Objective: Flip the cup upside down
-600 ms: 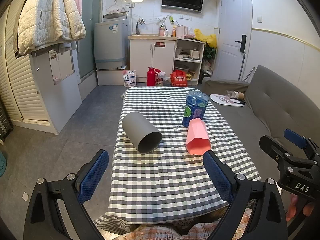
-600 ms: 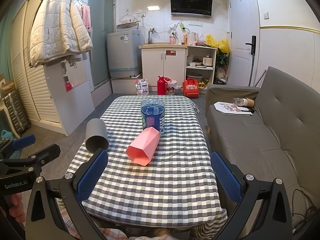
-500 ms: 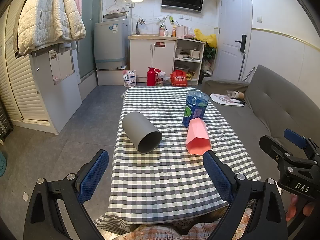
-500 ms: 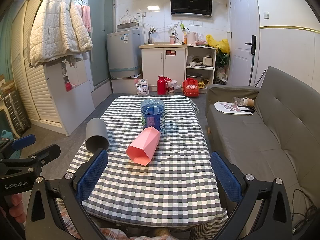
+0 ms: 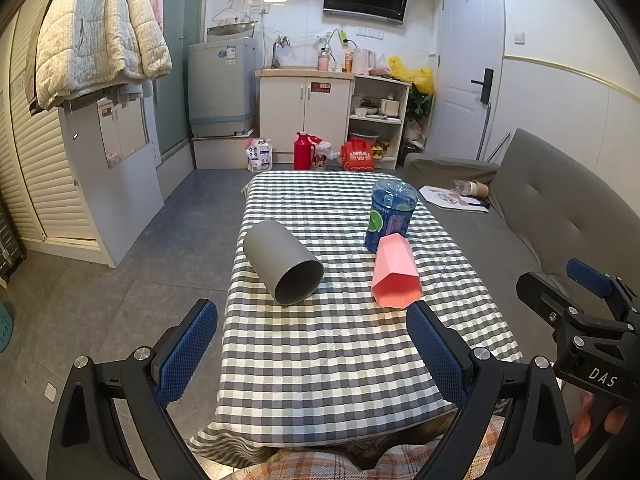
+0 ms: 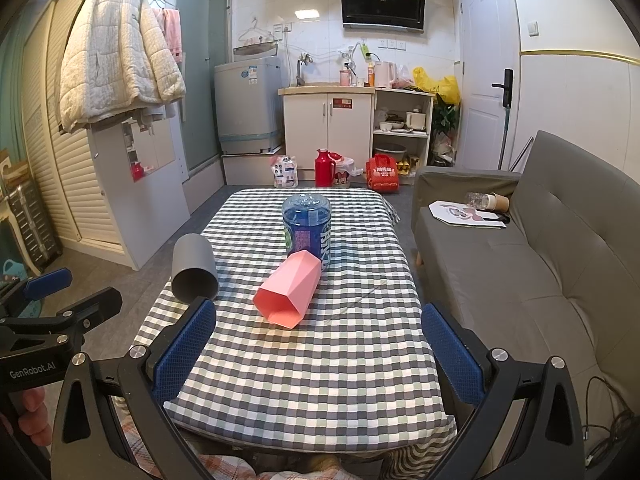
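Observation:
A grey cup (image 5: 282,266) lies on its side on the checked table (image 5: 328,360), mouth toward me; it also shows in the right wrist view (image 6: 194,270) near the left edge. A pink faceted cup (image 5: 394,272) lies on its side to its right, seen too in the right wrist view (image 6: 290,290). My left gripper (image 5: 312,352) is open and empty, held back over the table's near edge. My right gripper (image 6: 320,354) is open and empty, also near the front edge; it shows at the right of the left wrist view (image 5: 576,304).
A blue water bottle (image 5: 390,214) stands upside down just behind the pink cup. A grey sofa (image 6: 540,260) runs along the table's right side. A white cabinet (image 5: 116,184) stands on the floor to the left. Kitchen units stand at the back.

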Action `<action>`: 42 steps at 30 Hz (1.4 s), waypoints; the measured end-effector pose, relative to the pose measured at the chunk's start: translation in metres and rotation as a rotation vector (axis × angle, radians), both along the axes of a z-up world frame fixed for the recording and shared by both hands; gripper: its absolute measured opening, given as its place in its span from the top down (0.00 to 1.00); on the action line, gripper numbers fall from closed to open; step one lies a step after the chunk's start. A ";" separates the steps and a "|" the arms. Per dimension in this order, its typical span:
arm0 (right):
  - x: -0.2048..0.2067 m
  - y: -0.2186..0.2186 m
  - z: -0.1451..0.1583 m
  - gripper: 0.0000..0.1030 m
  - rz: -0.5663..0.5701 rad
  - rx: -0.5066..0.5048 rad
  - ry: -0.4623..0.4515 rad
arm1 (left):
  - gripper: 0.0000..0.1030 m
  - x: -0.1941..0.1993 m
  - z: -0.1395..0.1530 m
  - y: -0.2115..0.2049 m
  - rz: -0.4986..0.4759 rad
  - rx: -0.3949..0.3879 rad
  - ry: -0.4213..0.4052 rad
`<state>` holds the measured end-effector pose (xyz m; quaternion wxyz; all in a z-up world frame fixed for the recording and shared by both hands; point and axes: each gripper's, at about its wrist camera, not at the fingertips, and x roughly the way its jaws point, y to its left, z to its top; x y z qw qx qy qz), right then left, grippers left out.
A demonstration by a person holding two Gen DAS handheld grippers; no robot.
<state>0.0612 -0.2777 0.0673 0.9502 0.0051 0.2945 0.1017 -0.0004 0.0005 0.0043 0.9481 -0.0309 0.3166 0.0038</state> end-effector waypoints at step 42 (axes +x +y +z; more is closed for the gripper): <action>0.189 0.046 -0.059 0.00 0.072 -0.046 0.140 | 0.05 0.119 -0.053 0.031 0.087 0.023 0.128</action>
